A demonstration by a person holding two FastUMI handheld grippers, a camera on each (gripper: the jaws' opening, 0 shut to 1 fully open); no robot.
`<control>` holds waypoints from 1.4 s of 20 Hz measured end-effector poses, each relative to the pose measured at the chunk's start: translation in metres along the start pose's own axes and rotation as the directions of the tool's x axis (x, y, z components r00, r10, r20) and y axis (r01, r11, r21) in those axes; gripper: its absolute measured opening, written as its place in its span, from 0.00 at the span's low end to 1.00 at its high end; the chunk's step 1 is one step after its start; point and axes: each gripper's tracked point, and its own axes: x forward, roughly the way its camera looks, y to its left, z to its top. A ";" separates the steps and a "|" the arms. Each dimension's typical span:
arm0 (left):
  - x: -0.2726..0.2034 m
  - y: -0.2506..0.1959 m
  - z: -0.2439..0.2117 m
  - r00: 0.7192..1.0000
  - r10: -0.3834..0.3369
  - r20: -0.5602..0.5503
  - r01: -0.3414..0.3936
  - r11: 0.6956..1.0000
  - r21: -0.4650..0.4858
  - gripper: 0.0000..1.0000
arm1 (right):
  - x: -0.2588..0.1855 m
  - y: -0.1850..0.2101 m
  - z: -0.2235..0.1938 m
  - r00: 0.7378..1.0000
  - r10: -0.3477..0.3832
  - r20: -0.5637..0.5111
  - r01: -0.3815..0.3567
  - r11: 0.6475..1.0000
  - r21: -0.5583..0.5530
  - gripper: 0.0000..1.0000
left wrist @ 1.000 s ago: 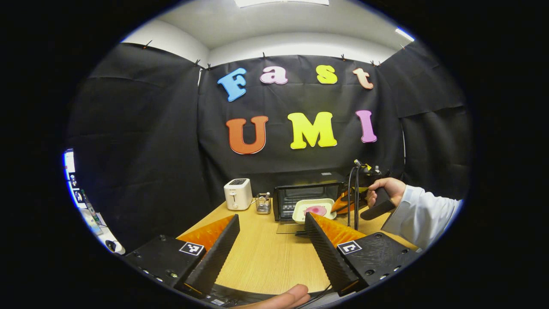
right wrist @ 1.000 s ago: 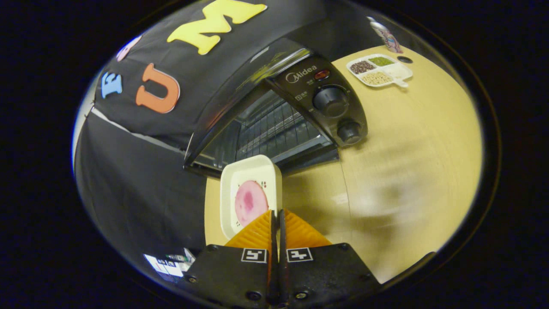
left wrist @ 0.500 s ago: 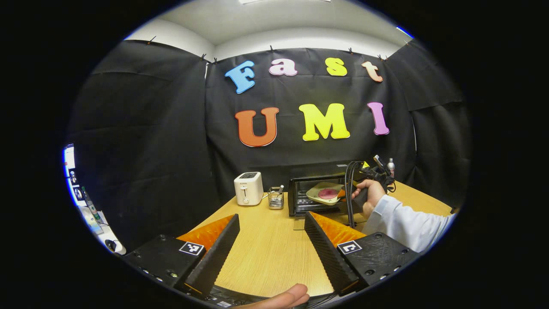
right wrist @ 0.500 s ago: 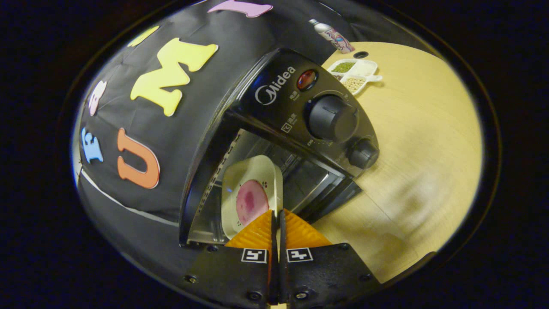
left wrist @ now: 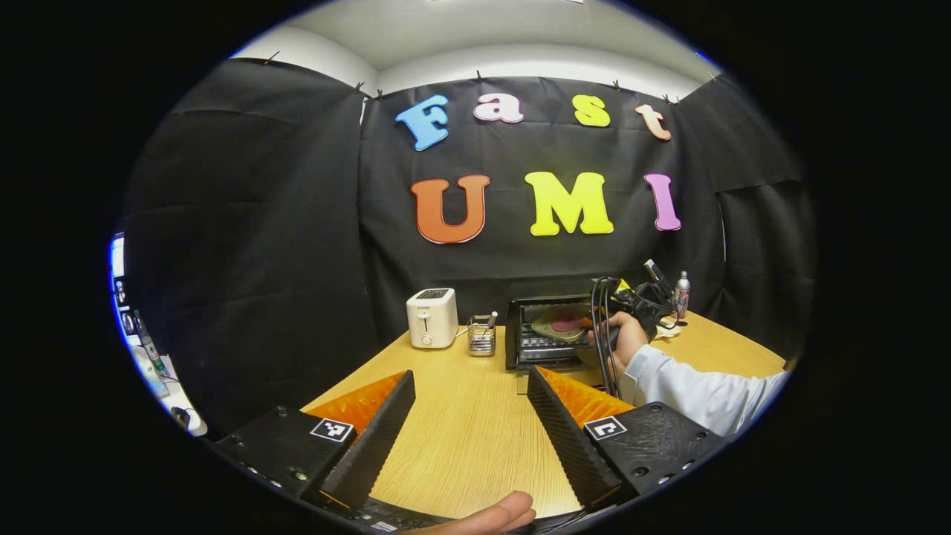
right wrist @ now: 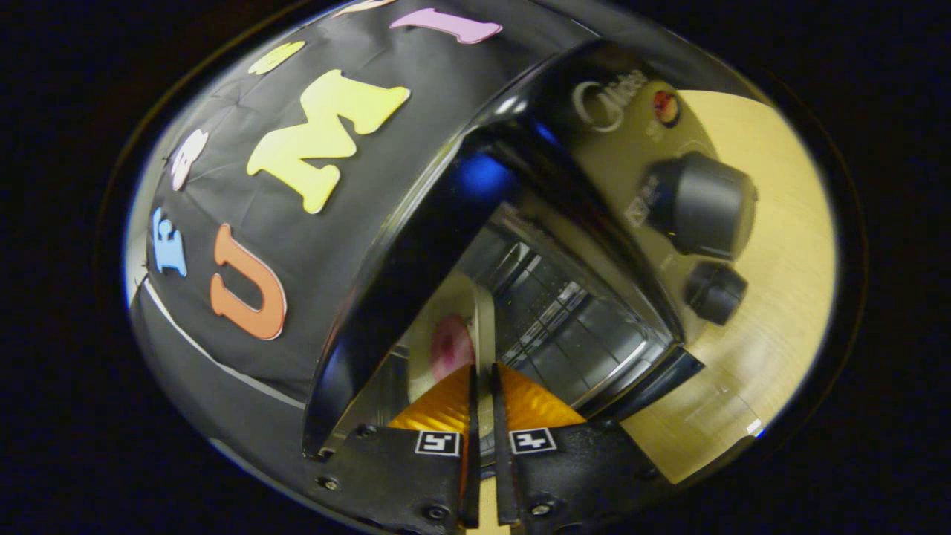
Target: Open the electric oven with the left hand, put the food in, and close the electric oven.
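Both views differ: left tongs (left wrist: 468, 438) gape; right tongs (right wrist: 483, 386) pinch plate (right wrist: 446, 349) inside oven (right wrist: 594, 223).

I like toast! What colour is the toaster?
White. The toaster shows best in the left gripper view.

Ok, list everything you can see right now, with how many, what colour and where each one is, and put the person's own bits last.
electric oven: one, black, back of table, door open
plate: one, cream, with pink food, tilted inside the oven mouth
oven knobs: two, black, on the oven's control panel
toaster: one, white, left of the oven
wire holder: one, metal, between toaster and oven
bottle: one, colour unclear, right of the oven
table: one, light wood
left gripper: one, open, low over the near table
right gripper: one, pinching the plate's edge
hand: one, white sleeve, holding the right gripper
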 end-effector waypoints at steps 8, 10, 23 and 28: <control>0.000 -0.010 0.007 1.000 -0.017 -0.003 0.017 1.000 -0.022 0.97 | -0.051 -0.010 0.002 0.997 0.018 0.070 0.001 0.966 -0.258 0.95; 0.003 -0.015 0.007 1.000 -0.021 -0.014 0.021 0.999 -0.026 0.97 | -0.073 -0.011 0.006 0.997 0.030 0.071 -0.008 0.956 -0.292 0.92; 0.056 -0.074 -0.038 0.973 -0.131 -0.188 0.128 0.991 -0.026 0.97 | -0.251 0.001 0.104 0.961 0.156 0.229 -0.017 0.858 -0.514 1.00; 0.093 -0.130 -0.073 0.918 -0.267 -0.292 0.261 0.963 -0.060 0.97 | -0.322 0.000 0.168 0.909 0.217 0.356 0.035 0.812 -0.582 0.94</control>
